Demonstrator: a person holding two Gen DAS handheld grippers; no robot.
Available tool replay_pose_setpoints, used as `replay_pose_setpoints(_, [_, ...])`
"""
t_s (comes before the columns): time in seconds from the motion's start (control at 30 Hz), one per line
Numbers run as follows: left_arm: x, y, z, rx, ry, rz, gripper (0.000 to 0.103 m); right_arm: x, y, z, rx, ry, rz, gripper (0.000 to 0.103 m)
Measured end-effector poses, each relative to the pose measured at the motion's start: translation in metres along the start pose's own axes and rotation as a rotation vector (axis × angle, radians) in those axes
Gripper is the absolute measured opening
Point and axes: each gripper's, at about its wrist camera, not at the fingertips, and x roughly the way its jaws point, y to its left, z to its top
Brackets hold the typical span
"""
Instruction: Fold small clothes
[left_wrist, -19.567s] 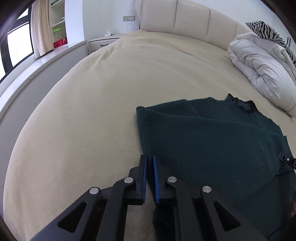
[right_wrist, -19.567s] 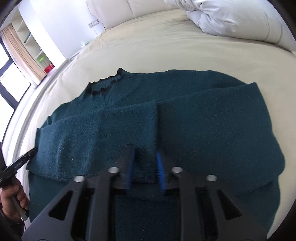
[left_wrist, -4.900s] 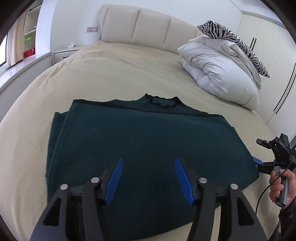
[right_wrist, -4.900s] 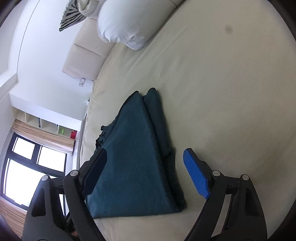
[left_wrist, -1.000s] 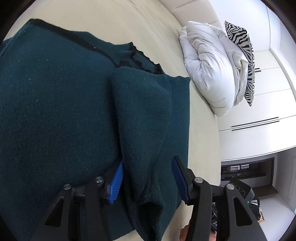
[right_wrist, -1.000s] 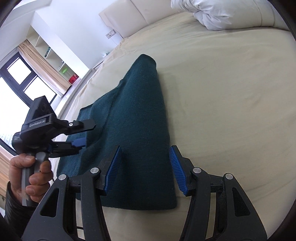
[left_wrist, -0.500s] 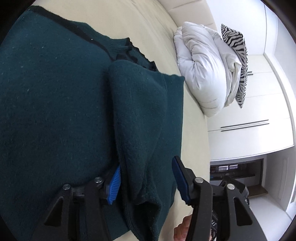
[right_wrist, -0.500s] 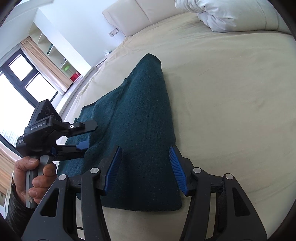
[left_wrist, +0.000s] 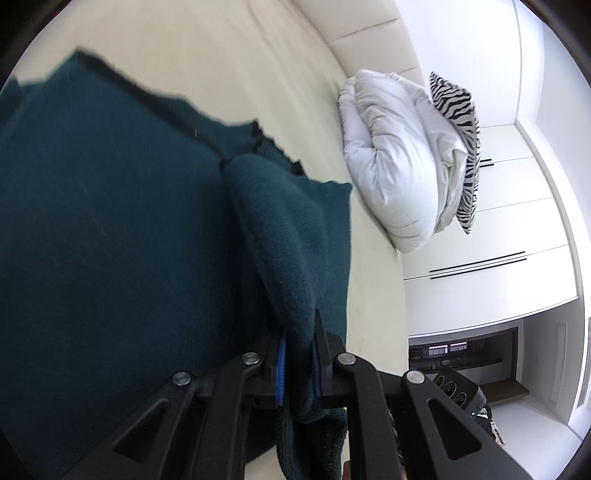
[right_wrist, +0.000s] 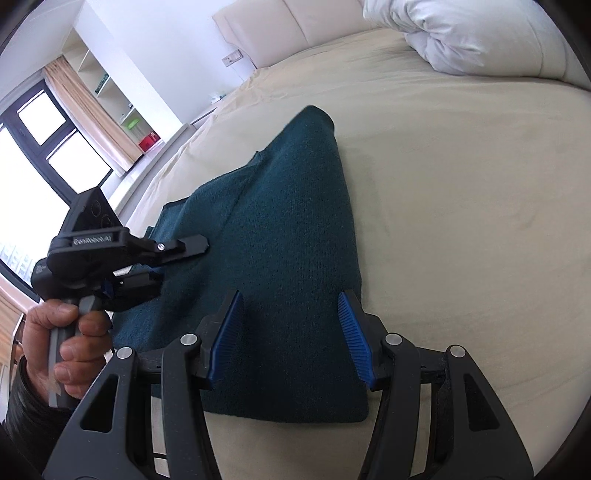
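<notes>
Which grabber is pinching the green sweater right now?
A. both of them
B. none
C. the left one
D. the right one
C: the left gripper has its blue pads shut on a fold of the green sweater, while the right gripper hangs wide open above it.

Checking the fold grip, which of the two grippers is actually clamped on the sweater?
The left gripper: it pinches a sweater fold. The right gripper hovers open.

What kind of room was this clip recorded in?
Most likely a home bedroom: the sweater lies on a wide bed with a padded headboard, a white duvet bundled near it, and built-in wardrobe doors beyond.
</notes>
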Motion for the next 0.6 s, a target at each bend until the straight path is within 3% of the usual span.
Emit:
replay_pose_setpoints(0.2, [-0.061, 0.0, 0.013, 0.073, -0.039, 0.064, 0.012, 0.007, 0.047, 0.012, -0.127, 0.004, 0.022, 0.052])
replay_pose_setpoints(0.37, [-0.106, 0.038, 0.02, 0.031, -0.092, 0.114, 0.012, 0.037, 0.104, 0.016, -0.271, 0.04, 0.035, 0.052])
replay_pose_setpoints(0.6, [-0.125, 0.077, 0.022, -0.017, -0.105, 0.145, 0.012, 0.077, 0.157, -0.003, -0.388, 0.123, 0.045, 0.052])
